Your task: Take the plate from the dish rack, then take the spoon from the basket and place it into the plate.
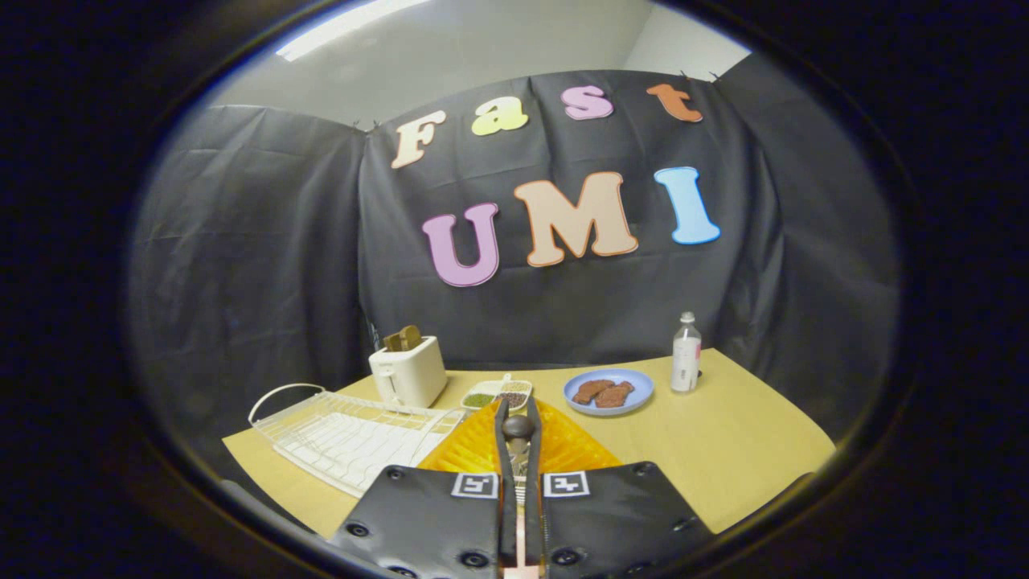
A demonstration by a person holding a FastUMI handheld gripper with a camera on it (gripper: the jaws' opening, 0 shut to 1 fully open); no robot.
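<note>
The gripper (518,438) has its fingers nearly closed on a dark round-ended handle, which looks like the spoon (518,426), lifted over the orange basket (563,442). So the spoon step seems under way. The white dish rack (346,434) lies to the left, near the toaster (408,370). The blue plate (608,392), with brown food on it, sits further off to the right, beside a bottle (686,354). Next, I'd guess, the spoon must travel right and away, then be released above the plate.
</note>
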